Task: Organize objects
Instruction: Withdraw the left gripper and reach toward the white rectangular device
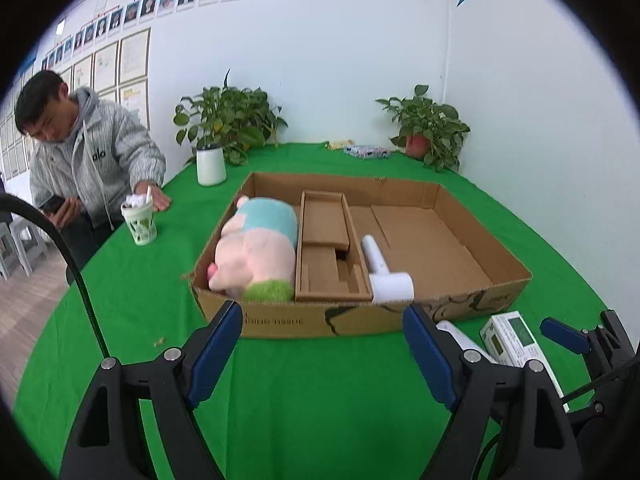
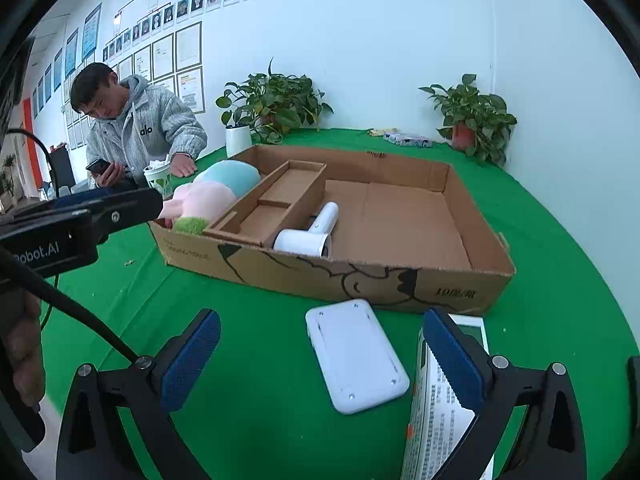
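A shallow cardboard box lies on the green table. In it lie a pink and blue plush toy, a smaller cardboard insert tray and a white handheld device. In front of the box lie a flat white device and a green-and-white carton. My left gripper is open and empty before the box. My right gripper is open over the flat white device, its right finger over the carton.
A person sits at the table's left with a hand by a pale green cup. A white pot with a plant, a red-potted plant and a small packet stand at the back. White walls close the back and right.
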{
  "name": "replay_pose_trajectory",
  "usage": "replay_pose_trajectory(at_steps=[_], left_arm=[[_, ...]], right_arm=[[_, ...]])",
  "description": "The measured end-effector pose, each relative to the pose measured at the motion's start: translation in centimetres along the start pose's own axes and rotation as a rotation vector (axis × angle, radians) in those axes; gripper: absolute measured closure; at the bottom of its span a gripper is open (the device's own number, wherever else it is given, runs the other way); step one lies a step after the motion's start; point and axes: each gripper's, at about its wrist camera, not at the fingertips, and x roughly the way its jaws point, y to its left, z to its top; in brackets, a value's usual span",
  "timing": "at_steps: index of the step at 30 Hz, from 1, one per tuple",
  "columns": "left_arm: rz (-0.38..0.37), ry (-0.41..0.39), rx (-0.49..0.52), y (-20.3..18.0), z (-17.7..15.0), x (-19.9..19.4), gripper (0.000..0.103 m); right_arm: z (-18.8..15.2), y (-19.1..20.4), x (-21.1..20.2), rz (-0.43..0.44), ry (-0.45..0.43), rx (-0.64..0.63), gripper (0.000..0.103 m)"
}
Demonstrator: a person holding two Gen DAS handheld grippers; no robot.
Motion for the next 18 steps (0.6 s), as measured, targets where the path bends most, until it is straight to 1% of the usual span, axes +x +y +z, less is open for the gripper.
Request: replay_pose_trajectory(at_steps=[5,8,11,13,14,15,18], left_arm=[[0.032,0.026,0.02,0.0,-1.5,0.1,0.021],[0.038,0.041,0.044,-0.4,-2.0,0.7,0.021],[0.029,0.066,0.051,-0.7,-2.5,1.4,0.021],[0.04,0.089,0.052,-0.8,-2.8,1.9,0.021],[0.043,0.097,0.049,-0.8,-2.9,2.1,0.021],[0.038,0.104,0.045,-0.7,-2.9,2.2,0.021],[0.024,0.111,0.038,-0.5,-3.0,2.4,0.021]], right_arm=[[-1.1,-0.1,0.9,0.039,0.048,-0.021,0.001],[-1.9,-0.8,3.3,0.066,0.124,-0.008,0.001],[-2.6,-1.0,5.3,0.058,0.183,-0.025,0.001],[-2.9,-1.2,6.5,0.076,0.219,-0.017,0.001],[-3.0,-1.2,7.4,0.074,0.247,-0.016,0.001],[-3.1,-1.2,8.1,0.05,0.273,-0.021,0.002],[-3.2,-1.6,10.1,0.01,0.33,-0.019,0.011]])
